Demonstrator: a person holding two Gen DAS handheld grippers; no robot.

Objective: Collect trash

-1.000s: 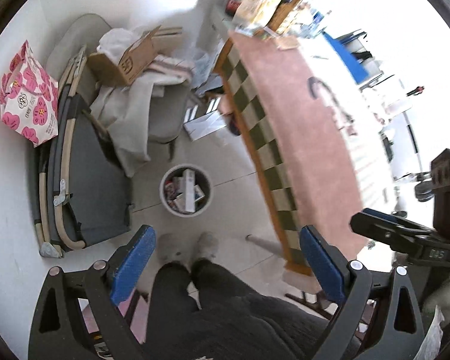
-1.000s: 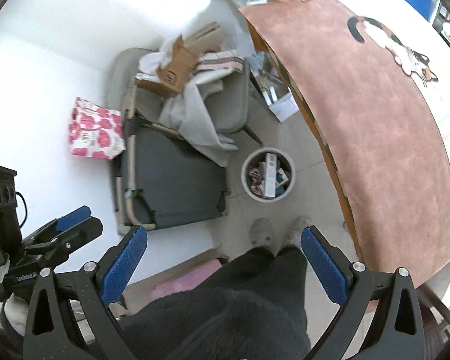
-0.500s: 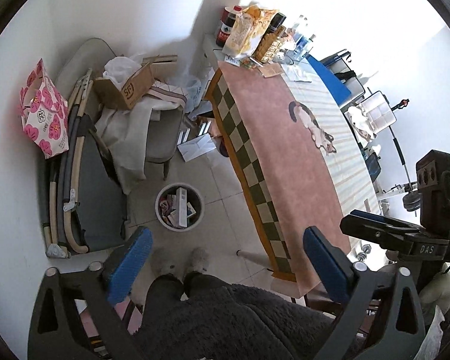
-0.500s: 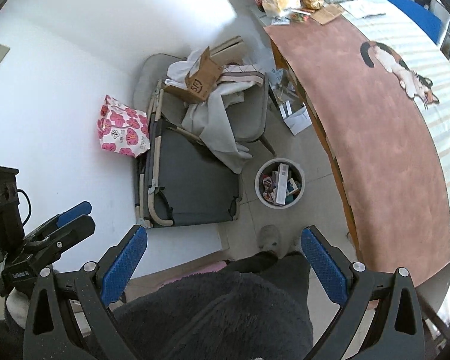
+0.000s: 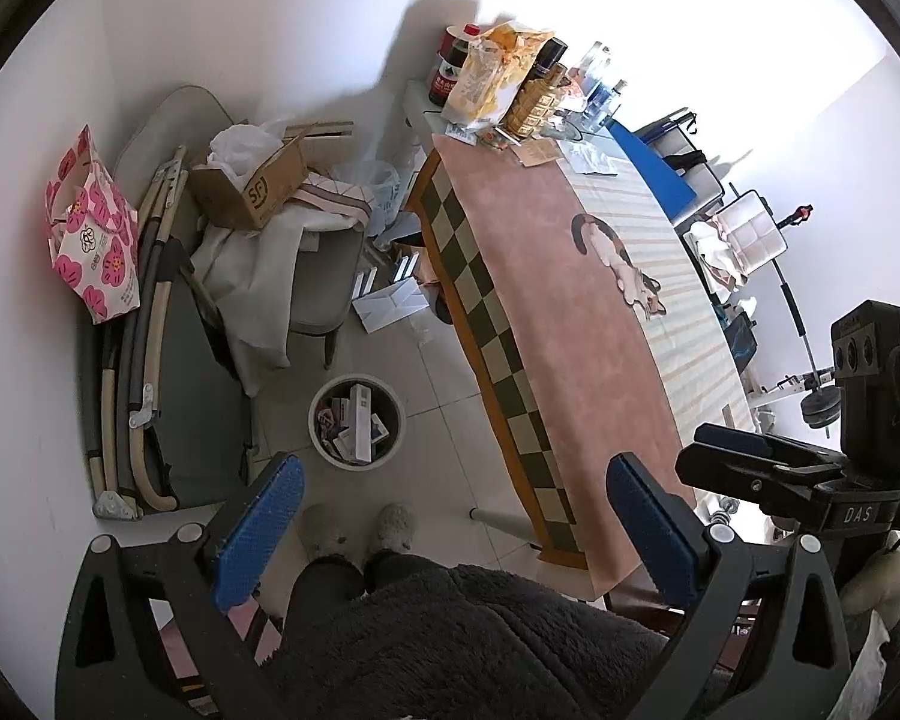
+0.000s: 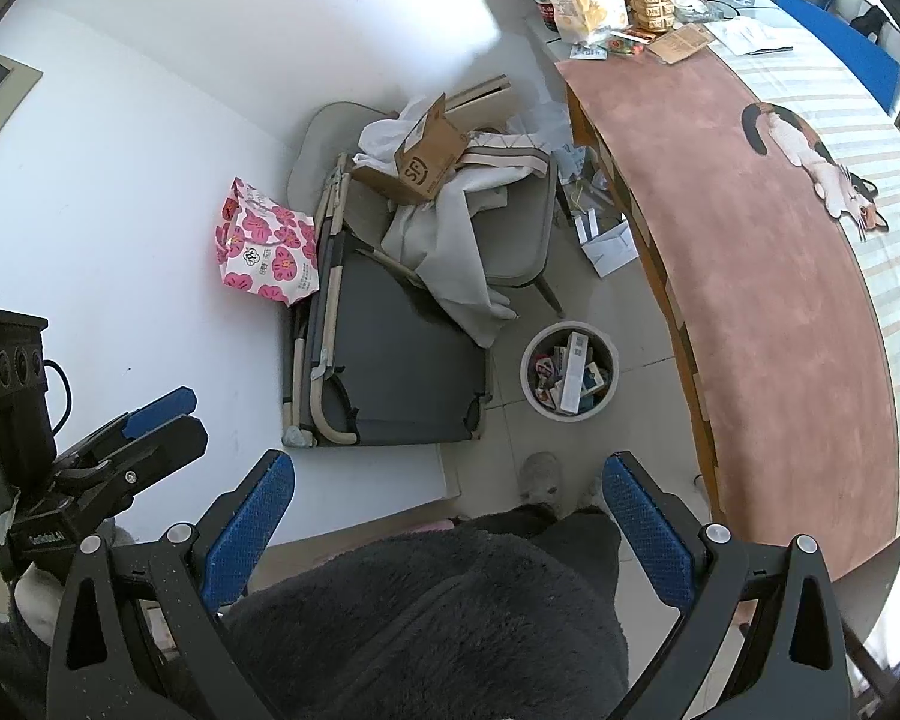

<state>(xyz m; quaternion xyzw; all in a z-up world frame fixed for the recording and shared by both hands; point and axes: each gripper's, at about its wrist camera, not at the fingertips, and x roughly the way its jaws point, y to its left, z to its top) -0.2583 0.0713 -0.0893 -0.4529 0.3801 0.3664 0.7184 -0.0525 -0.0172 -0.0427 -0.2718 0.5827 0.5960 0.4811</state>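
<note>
Left gripper [image 5: 453, 531] fingers spread wide, empty. Right gripper [image 6: 450, 519] likewise. Round white waste bin [image 5: 357, 423] full of cartons, on tile floor beside pink-clothed table [image 5: 561, 324].

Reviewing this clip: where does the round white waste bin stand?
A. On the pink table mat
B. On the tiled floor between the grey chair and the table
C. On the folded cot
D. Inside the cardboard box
B. The waste bin, already holding cartons and wrappers, stands on the floor tiles, with the grey chair on one side and the table on the other.
</note>
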